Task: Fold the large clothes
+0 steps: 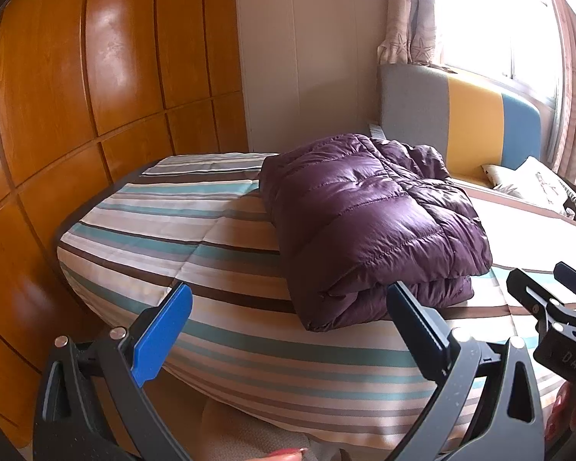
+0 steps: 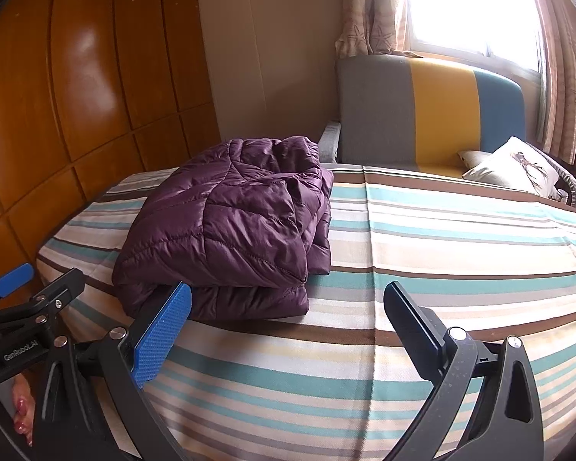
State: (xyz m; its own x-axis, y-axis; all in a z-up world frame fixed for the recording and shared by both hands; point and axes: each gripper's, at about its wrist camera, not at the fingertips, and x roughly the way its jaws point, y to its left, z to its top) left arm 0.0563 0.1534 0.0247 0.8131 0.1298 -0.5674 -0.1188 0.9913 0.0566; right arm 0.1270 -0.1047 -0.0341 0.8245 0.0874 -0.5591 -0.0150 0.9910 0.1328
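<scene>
Left wrist view has the left tool spread wide, gripping nothing; same for the right tool. Purple puffer jacket already sits as a thick folded bundle on the striped bed, so folding looks basically done, maybe a tidy-up left. Wooden wardrobe left, colour-block headboard, bright window behind.

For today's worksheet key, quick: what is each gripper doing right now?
Left gripper: open, holding nothing.
Right gripper: open, holding nothing; the folded purple quilted down jacket lies free on the striped bedspread.
</scene>
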